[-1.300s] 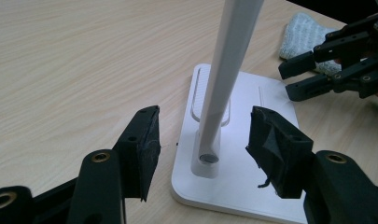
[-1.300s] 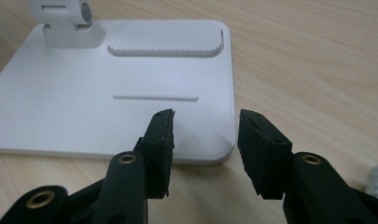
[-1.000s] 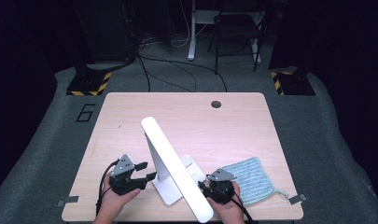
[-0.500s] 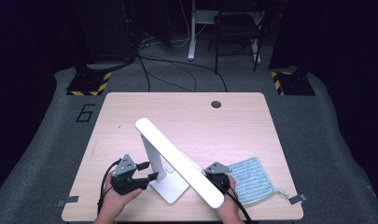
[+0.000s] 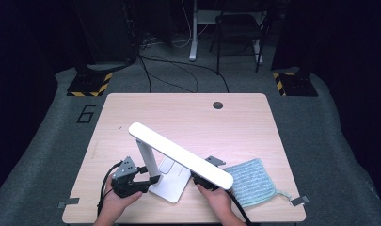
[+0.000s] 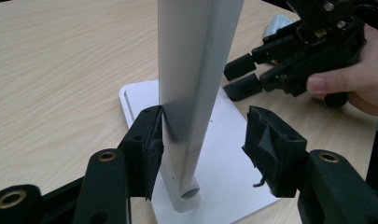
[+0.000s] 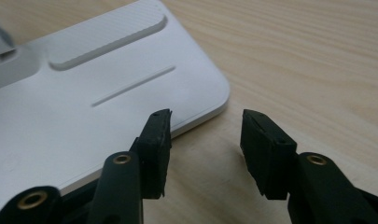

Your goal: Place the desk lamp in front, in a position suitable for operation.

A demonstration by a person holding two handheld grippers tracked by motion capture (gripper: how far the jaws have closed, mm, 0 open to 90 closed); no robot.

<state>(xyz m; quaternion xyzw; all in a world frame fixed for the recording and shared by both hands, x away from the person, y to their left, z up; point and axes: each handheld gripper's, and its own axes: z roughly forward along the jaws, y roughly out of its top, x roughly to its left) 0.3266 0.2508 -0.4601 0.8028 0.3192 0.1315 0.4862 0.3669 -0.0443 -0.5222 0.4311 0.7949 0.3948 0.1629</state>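
Rightward, cloth (image 5: 250,182) beside lamp base (image 5: 171,181)

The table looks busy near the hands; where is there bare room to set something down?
The far half of the table is bare wood, from the lamp's head back to the small round hole. The left strip beside the left gripper is bare too. The near edge is crowded: lamp base, right gripper, both hands and the folded cloth.

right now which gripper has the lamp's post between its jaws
The left gripper: the lamp's upright post stands between its jaws, touching one pad only. The right gripper is open over the corner of the lamp base, with nothing between its jaws.
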